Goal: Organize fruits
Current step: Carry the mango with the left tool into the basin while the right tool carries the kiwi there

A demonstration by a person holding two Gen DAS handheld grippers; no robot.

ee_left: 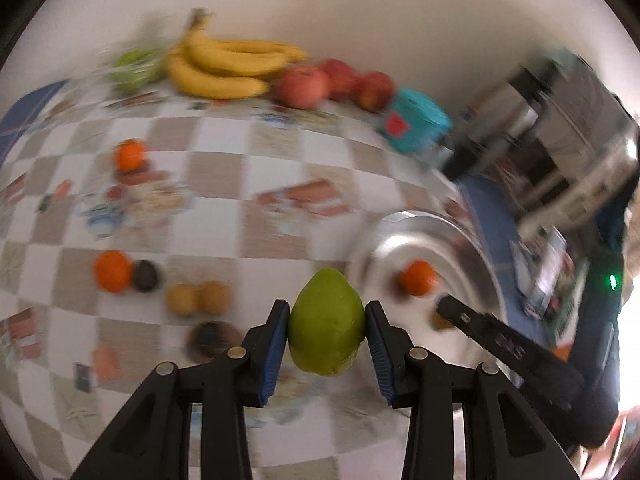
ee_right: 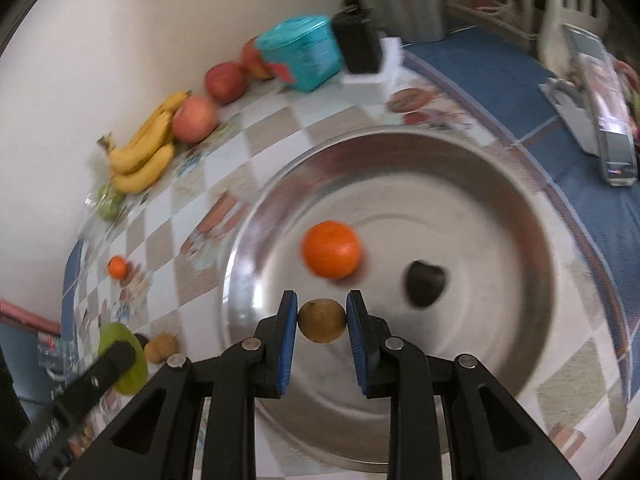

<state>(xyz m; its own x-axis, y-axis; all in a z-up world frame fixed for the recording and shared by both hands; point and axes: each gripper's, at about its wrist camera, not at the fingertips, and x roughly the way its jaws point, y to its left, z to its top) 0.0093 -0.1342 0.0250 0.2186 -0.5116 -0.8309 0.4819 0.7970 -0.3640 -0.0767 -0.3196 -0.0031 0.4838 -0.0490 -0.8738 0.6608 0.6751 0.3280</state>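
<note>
Here, both my claws are loaded: a green guava on the left, a brown kiwi on the right

My left gripper [ee_left: 326, 322] pinches the green guava [ee_left: 326, 322] low in the frame's centre, above the checkered tablecloth [ee_left: 224, 176], with the steel bowl [ee_left: 420, 232] at the right. My right gripper [ee_right: 322, 320] is clamped on the kiwi [ee_right: 322, 320] at lower centre, over the bowl's [ee_right: 500, 208] near side; an orange [ee_right: 332, 249] and a dark fruit [ee_right: 425, 282] lie inside it. Bananas [ee_right: 142, 148] and apples [ee_right: 195, 119] line the wall at upper left

Green guava [ee_left: 326, 322] upright between blue pads; brown kiwi [ee_right: 322, 320] pinched above steel basin [ee_right: 520, 208].
</note>
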